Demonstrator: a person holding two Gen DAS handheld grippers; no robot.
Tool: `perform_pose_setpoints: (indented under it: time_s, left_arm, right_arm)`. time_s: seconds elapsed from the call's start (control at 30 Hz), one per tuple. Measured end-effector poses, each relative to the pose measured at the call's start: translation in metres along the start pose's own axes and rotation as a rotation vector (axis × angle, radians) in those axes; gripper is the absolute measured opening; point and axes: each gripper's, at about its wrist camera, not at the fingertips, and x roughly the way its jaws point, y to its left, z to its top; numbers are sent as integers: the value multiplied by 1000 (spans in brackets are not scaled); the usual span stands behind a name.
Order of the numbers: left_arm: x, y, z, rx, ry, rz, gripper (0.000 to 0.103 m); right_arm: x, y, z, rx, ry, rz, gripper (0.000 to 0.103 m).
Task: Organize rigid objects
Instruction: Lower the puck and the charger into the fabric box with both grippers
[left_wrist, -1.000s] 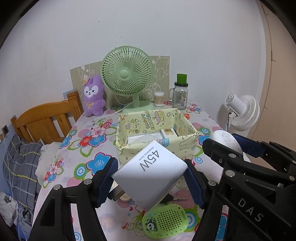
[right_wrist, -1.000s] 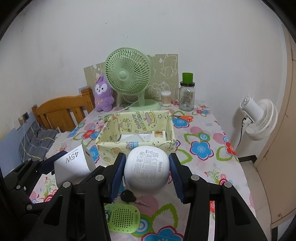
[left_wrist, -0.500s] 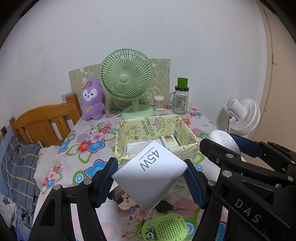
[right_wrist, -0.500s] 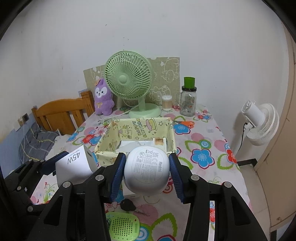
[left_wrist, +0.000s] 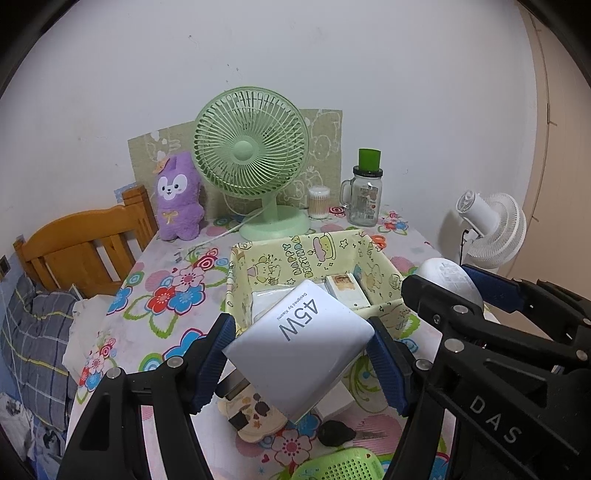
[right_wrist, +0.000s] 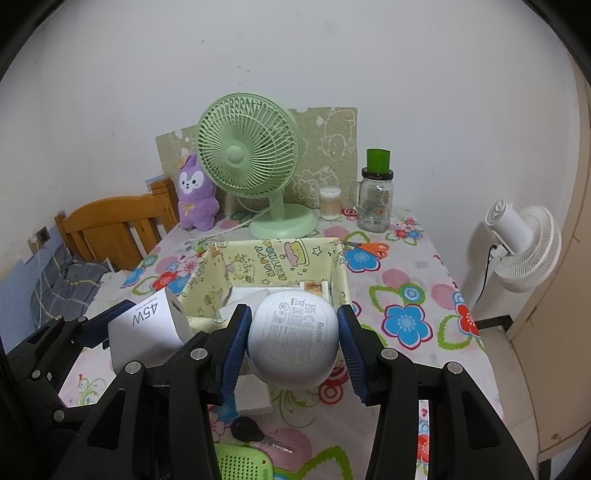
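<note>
Two hand-held tools sit nearest the viewer, side by side above a worktop (right_wrist: 443, 258) covered in a bright flower-print cloth. The left tool (left_wrist: 301, 360) is clamped on a white charger box (left_wrist: 299, 339) printed "45W", held tilted with one corner pointing down. The right tool (right_wrist: 293, 345) is clamped on a round white device (right_wrist: 293, 338) marked "Redmi", its flat labelled face turned toward the camera.

On the worktop beneath the tools lie a green perforated plastic piece (right_wrist: 242, 463) at the near edge, one black key fob (left_wrist: 334, 432), one cream cartoon-print item (left_wrist: 255, 417) and one small white flat box (right_wrist: 253, 397).

Just beyond the tools stands one open yellow bin (right_wrist: 269, 258) with cartoon print and "Happy Birthday" lettering. Inside it are a white wrapped packet (left_wrist: 266, 301) on the left and a small cream box (left_wrist: 347, 290) on the right. Both held items hover at the near rim of the bin, not inside it.

To the right of the bin, a pair of orange-handled scissors (right_wrist: 369, 247) lies flat.

Along the far edge, from left to right: one purple plush toy (right_wrist: 195, 195), one green desk fan (right_wrist: 249, 147), one clear tub of cotton swabs (right_wrist: 329, 203), and one glass jar (right_wrist: 376, 205) with a green cup upturned on its lid.

Off the worktop stand a wooden chair (right_wrist: 118, 229) on the left and one white fan (right_wrist: 524, 247) on the right.
</note>
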Motion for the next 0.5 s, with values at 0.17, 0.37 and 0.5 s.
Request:
perform_pose_setpoints:
  time_s: [0.17, 0.37, 0.5]
  left_arm:
    - [13, 2, 6, 3, 10, -2, 73]
    - [27, 5, 13, 3, 21, -2, 73]
    - [35, 5, 18, 13, 29, 3, 73]
  right_arm:
    - [14, -2, 6, 4, 6, -8, 51]
    - [27, -2, 12, 4, 7, -11, 51]
    - [37, -5, 17, 12, 13, -13, 51]
